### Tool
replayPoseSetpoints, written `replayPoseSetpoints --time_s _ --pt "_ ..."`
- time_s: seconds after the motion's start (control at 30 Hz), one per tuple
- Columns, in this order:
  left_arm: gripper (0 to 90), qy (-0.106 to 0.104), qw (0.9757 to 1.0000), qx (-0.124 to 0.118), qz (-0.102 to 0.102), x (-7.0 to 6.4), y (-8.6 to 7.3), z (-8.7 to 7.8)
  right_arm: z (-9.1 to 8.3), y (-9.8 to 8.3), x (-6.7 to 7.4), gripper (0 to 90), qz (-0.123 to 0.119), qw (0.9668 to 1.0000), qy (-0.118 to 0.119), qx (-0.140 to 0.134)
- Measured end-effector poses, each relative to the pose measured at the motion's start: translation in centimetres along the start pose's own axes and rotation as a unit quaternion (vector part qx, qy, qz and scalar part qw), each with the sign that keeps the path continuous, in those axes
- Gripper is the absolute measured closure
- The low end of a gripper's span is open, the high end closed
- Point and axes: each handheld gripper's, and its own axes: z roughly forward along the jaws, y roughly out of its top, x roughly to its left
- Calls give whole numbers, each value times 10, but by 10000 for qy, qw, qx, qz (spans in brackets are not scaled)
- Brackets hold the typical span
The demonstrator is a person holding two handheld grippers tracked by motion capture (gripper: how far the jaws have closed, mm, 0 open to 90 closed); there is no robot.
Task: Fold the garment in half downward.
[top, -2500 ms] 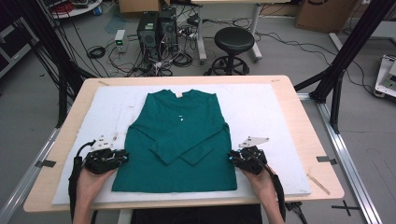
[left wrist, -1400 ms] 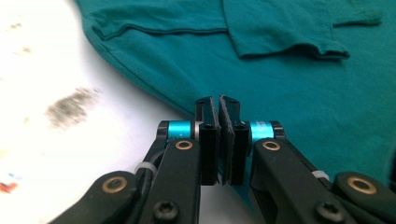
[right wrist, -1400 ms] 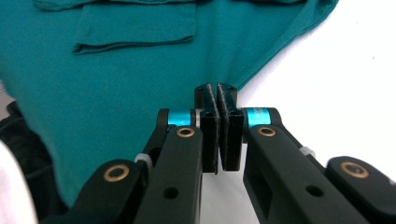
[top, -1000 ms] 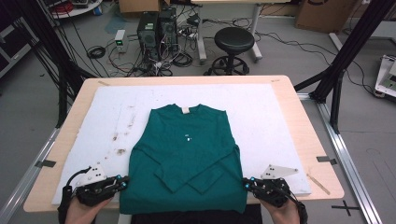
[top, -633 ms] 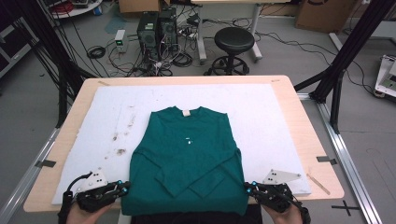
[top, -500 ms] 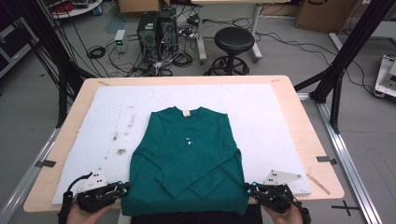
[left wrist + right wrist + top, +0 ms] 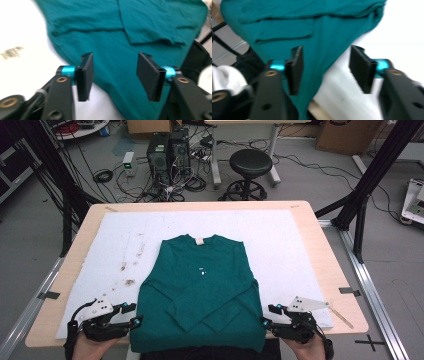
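Observation:
A teal long-sleeved shirt [image 7: 200,290] lies flat on the white mat, collar at the far end and both sleeves folded across its front. Its hem reaches the table's near edge. My left gripper [image 7: 131,314] sits at the hem's left corner and my right gripper [image 7: 266,315] at the right corner. Both have just been opening their jaws. In the left gripper view the gripper [image 7: 113,72] stands open with shirt cloth [image 7: 112,32] lying between the pads, untouched. In the right gripper view the gripper [image 7: 325,67] is open too, and a loose corner of the shirt [image 7: 312,25] tapers down between its jaws.
The white mat [image 7: 300,250] covers most of the wooden table [image 7: 345,270] and carries brown stains [image 7: 127,280] left of the shirt. Beyond the table stand a black stool [image 7: 249,165], computer towers [image 7: 167,150] with cables, and black frame posts [image 7: 360,185] on both sides.
The shirt has been drawn toward the table's near edge, and both grippers moved back with it. In the last half second both sets of jaws opened and let go of the hem corners.

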Motion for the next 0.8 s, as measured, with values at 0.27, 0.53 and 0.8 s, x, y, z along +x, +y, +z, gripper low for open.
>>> replayPoseSetpoints --time_s 0.27,0.53,0.8 --pt "407 239 9997 -85 -55 18 19 7 4 17 -15 284 152 9995 -247 -135" --pt "416 421 9991 -60 4 38 33 17 12 32 -32 284 170 9982 -466 -322" --pt "389 420 9991 36 92 53 58 30 27 51 -45 244 93 9977 -558 -374"
